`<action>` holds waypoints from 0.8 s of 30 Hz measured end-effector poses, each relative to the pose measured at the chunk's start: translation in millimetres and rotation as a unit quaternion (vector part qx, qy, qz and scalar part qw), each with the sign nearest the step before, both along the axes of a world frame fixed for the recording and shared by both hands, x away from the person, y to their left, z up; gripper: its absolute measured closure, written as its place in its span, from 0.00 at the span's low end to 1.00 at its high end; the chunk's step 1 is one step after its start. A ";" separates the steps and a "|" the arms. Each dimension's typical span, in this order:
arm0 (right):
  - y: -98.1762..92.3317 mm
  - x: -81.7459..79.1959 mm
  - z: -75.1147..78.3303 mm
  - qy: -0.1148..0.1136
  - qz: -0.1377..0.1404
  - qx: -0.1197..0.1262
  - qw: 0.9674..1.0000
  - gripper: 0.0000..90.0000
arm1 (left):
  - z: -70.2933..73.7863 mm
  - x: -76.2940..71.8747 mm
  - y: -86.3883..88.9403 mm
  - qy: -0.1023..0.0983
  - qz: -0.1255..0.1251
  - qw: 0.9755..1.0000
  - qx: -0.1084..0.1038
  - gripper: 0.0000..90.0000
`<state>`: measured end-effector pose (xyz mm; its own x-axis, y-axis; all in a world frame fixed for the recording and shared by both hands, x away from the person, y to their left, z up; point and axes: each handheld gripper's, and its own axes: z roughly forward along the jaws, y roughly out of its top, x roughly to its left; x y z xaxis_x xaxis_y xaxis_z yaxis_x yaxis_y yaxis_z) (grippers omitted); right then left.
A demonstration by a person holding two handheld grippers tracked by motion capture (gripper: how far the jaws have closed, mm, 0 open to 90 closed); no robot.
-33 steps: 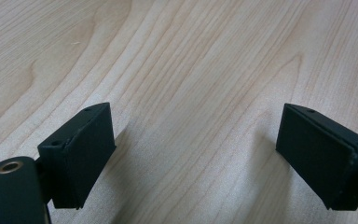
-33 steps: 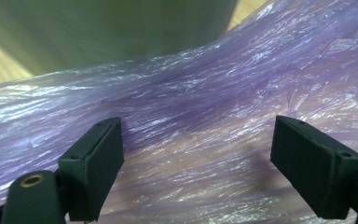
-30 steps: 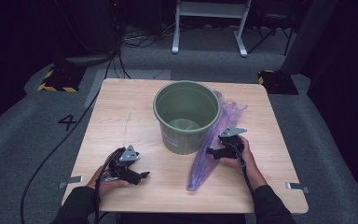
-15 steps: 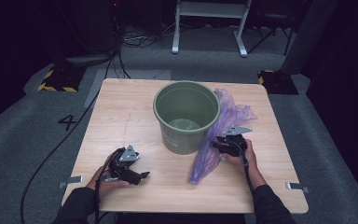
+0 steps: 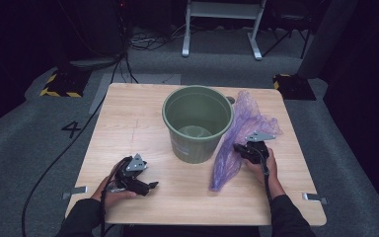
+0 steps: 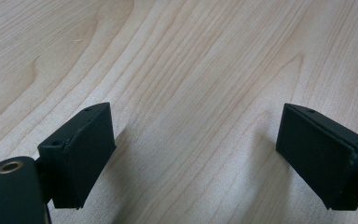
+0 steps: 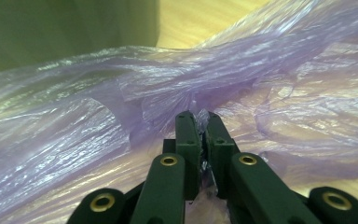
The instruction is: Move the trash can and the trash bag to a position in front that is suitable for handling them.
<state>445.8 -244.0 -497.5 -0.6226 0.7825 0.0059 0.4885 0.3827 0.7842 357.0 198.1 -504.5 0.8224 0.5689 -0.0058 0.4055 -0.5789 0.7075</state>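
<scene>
The right tool (image 7: 199,122) has its 2 jaws pressed together on a fold of the purple plastic bag (image 7: 121,102); they have just been closing, and thin film is pinched between them. In the high view this right tool (image 5: 241,149) sits at the middle of the bag (image 5: 242,128), held by the person's right hand (image 5: 262,165) near the right side of the counter (image 5: 128,123).

The bag lies crumpled and stretched along the counter, its far end bunched up beside the rim of the green bucket (image 5: 197,123) and its near end tapering toward the front edge. It touches the bucket's right side. The bucket stands upright at the middle of the counter, mouth open upward, with nothing showing inside but its pale bottom.

The left tool (image 6: 196,154) has its 2 jaws spread wide apart with nothing between them, just bare wood grain underneath. In the high view the left tool (image 5: 145,186) rests low on the counter near the front left, in the person's left hand (image 5: 113,190), well apart from the bucket and the bag. A cable trails from it off the counter's left side.
</scene>
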 end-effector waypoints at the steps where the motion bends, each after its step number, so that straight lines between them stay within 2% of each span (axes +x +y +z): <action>1: -2.4 -0.4 1.5 -0.004 -0.002 0.002 1.000 0.98 | 0.0 0.0 0.0 0.000 0.000 1.000 0.000 0.12; 7: -9.0 -3.0 7.2 -0.017 -0.006 0.005 1.000 0.99 | 0.0 -1.6 -4.5 0.004 0.009 1.000 0.002 0.11; 10: -9.7 -4.1 9.6 -0.021 -0.006 0.009 1.000 0.99 | -0.5 -0.8 -10.1 0.009 0.020 1.000 0.008 0.04; 19: -13.9 -8.3 19.7 -0.040 -0.006 0.037 0.999 0.99 | -0.6 0.4 -8.3 0.010 0.005 1.000 0.009 0.02; 24: -14.1 -12.8 26.8 -0.055 -0.003 0.042 0.998 0.99 | -0.7 1.5 -7.2 0.009 -0.003 1.000 0.008 0.02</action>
<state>433.1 -258.1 -470.7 -0.6179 0.7863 0.0037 0.4008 0.3109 0.8618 358.5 190.9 -505.3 0.8251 0.5649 -0.0109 0.4149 -0.5926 0.6905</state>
